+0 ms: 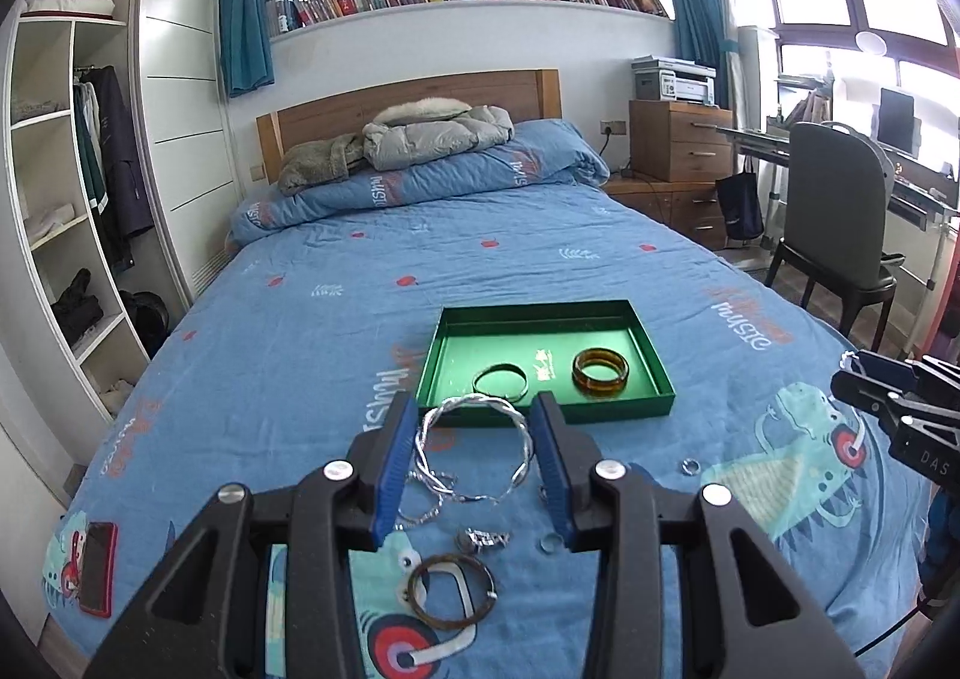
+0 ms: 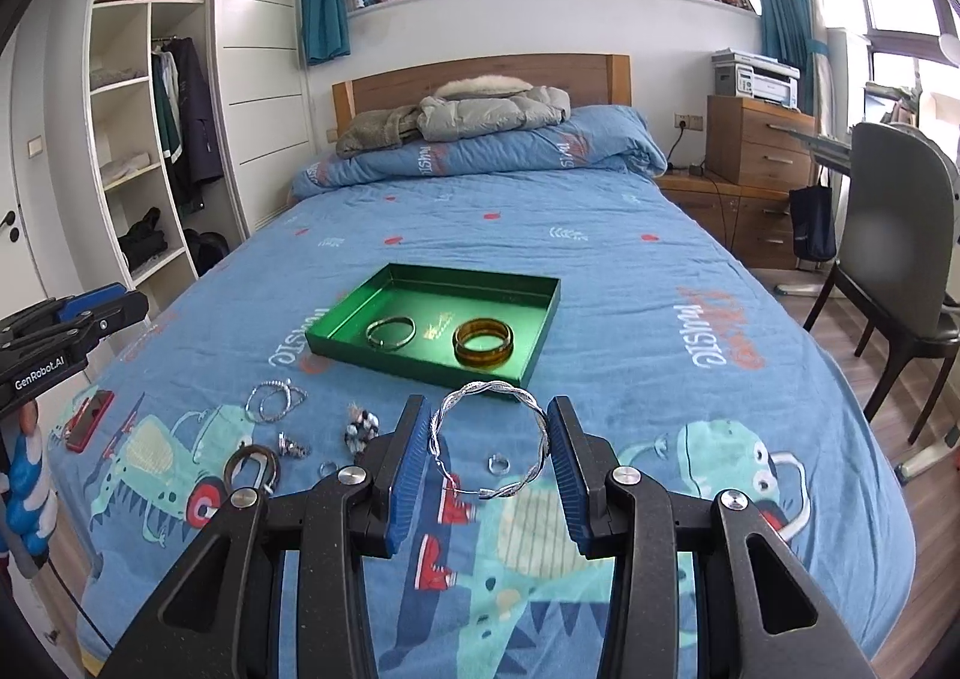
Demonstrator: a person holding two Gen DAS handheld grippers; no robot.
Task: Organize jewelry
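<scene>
A green tray [image 1: 600,409] [image 2: 336,346] lies on the bed with a thin green bangle [image 1: 501,383] [image 2: 391,333] and an amber bangle [image 1: 600,373] [image 2: 483,341] in it. My left gripper [image 1: 474,415] is shut on a twisted silver bangle [image 1: 474,448], held above the bed just short of the tray. My right gripper [image 2: 489,415] is shut on another twisted silver bangle [image 2: 489,439], also near the tray's front edge. Loose pieces lie on the bed: silver chains [image 1: 429,490] [image 2: 276,401], a dark bangle [image 1: 451,592] [image 2: 252,466], small rings [image 1: 690,464] [image 2: 498,463] and a charm [image 1: 480,540].
A red phone [image 1: 96,568] [image 2: 90,419] lies at the bed's left edge. Folded coats [image 1: 420,138] sit on the rolled duvet at the headboard. A chair [image 2: 900,283] and desk stand right of the bed, a wardrobe [image 1: 72,199] left.
</scene>
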